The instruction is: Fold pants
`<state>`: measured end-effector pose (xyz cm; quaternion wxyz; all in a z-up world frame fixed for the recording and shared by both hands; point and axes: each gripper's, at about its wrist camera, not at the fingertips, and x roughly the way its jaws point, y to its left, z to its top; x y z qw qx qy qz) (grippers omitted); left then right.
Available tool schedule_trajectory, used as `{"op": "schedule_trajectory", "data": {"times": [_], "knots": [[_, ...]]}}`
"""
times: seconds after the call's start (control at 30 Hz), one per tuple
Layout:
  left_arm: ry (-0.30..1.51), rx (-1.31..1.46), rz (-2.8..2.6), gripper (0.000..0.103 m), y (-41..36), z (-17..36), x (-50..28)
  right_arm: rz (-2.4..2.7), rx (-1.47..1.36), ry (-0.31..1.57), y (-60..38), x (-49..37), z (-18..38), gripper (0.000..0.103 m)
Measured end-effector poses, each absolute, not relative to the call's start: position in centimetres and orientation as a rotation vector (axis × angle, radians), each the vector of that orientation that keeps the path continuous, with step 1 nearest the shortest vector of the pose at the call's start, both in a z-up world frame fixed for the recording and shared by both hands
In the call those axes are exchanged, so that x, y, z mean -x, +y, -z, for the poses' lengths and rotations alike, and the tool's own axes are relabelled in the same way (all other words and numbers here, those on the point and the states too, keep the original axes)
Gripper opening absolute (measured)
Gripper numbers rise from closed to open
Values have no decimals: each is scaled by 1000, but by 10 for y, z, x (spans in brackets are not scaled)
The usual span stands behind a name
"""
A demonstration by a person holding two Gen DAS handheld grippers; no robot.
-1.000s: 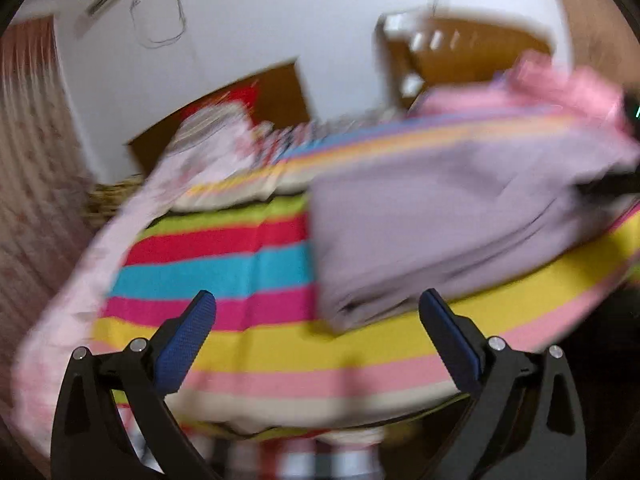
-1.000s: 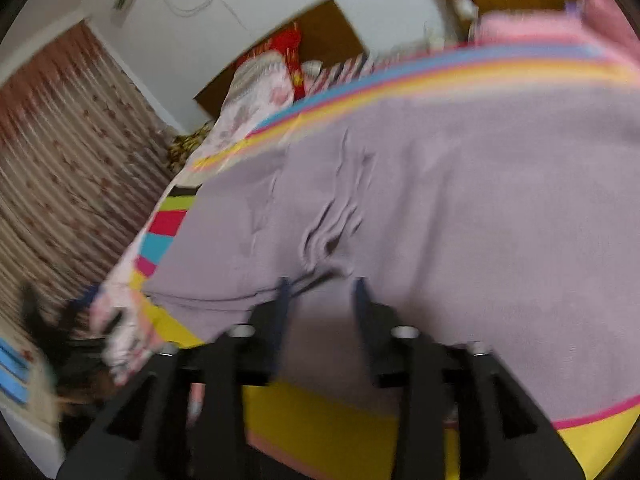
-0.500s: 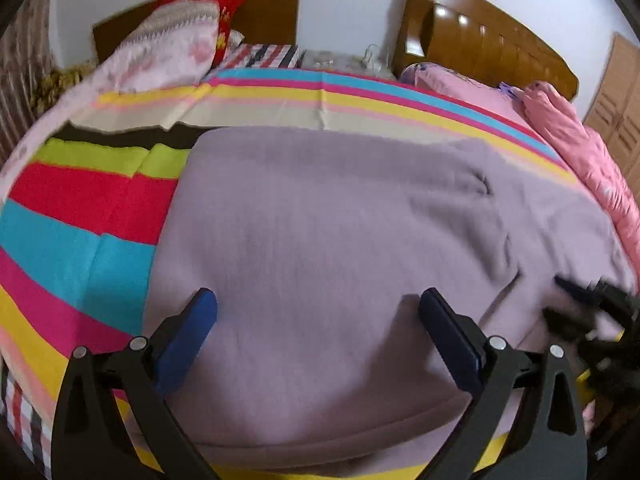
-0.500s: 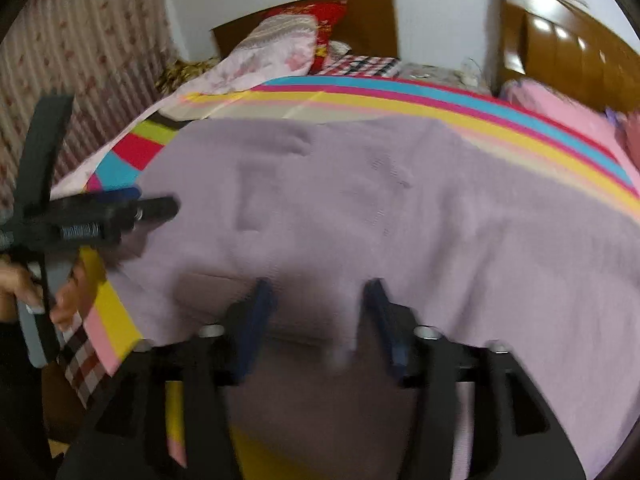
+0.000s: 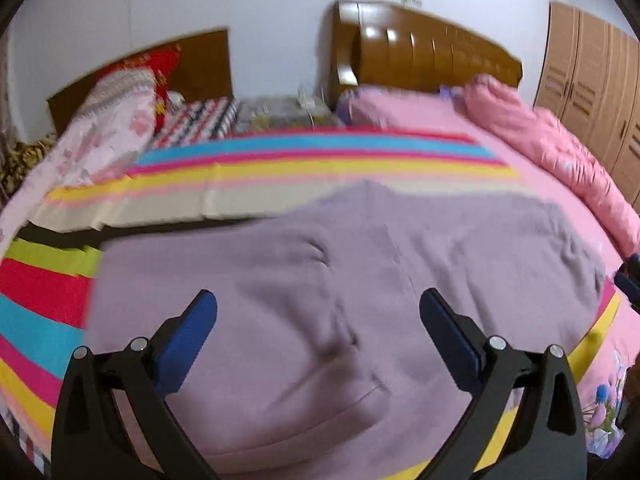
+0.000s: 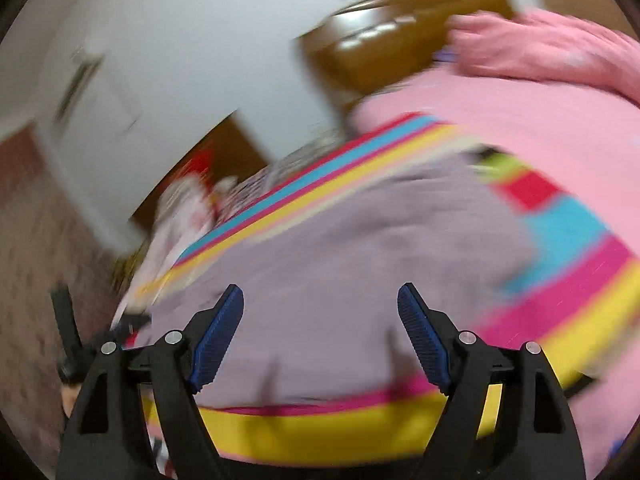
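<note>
Left wrist view showed the pants [image 5: 360, 300] spread flat on the striped bedspread [image 5: 300, 168], filling the centre. Left gripper [image 5: 318, 320] stood released above them; right gripper [image 6: 320, 316] likewise released, empty, with the pants toward 12 o'clock.

The left tool [image 5: 318, 312] is spread wide, its blue-padded fingers [image 5: 188, 336] gripping nothing. The right tool [image 6: 320, 306] is likewise spread apart and empty, its view blurred.
</note>
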<state>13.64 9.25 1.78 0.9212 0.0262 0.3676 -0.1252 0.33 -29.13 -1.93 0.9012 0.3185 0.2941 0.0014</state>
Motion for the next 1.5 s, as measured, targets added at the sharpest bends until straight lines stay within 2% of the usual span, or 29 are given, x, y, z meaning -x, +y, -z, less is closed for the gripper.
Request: {"op": "schedule_trajectory", "data": {"times": [0.23, 0.57, 0.9, 0.97, 1.0, 1.03, 1.27, 1.43, 1.5], "knots": [[850, -93, 217, 101, 79, 27, -158, -6, -700, 765, -335, -28, 54, 77], [822, -83, 232, 102, 82, 37, -162, -42, -509, 925, -298, -58, 58, 78], [823, -84, 232, 102, 82, 38, -163, -1, -835, 793, -337, -63, 70, 75], [823, -84, 232, 102, 81, 38, -163, 5, -762, 824, -332, -65, 69, 69], [823, -84, 232, 102, 82, 38, -163, 4, -735, 836, -330, -64, 68, 60], [823, -84, 232, 102, 82, 38, -163, -13, -720, 845, -329, -62, 69, 57], [823, -84, 233, 102, 81, 38, -163, -30, -721, 863, -334, -74, 66, 57], [823, -83, 235, 102, 86, 40, -164, -17, -859, 754, -340, -57, 80, 39], [823, -84, 235, 102, 86, 40, -163, -19, -911, 708, -342, -50, 83, 36]]}}
